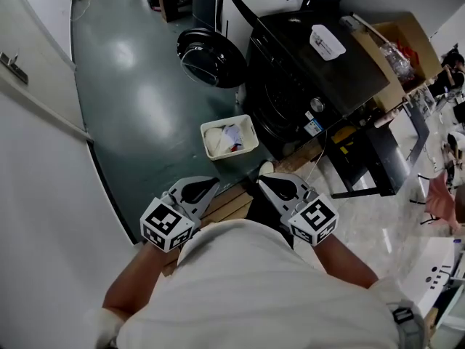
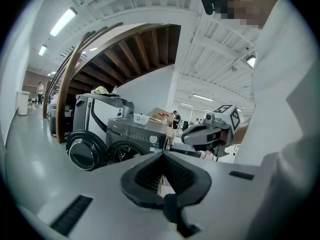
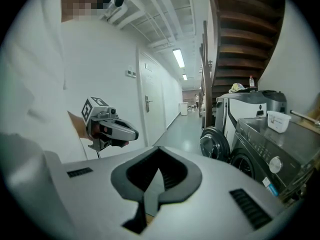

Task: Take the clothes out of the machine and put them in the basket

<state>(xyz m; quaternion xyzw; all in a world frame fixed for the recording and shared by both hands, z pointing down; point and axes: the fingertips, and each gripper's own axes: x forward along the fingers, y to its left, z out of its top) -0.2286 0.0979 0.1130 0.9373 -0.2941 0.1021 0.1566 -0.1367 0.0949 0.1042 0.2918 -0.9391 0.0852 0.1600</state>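
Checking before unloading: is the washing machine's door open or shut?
Open: the round door stands swung out from the machine.

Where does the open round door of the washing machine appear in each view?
Head view: the door, top centre, left of the machine.
Left gripper view: lower left, left of the machine.
Right gripper view: right of centre.
Shared landmark: the white tub on the machine.

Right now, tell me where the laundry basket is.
In the head view the basket sits on the floor at centre, just left of the washing machine and below its open door.
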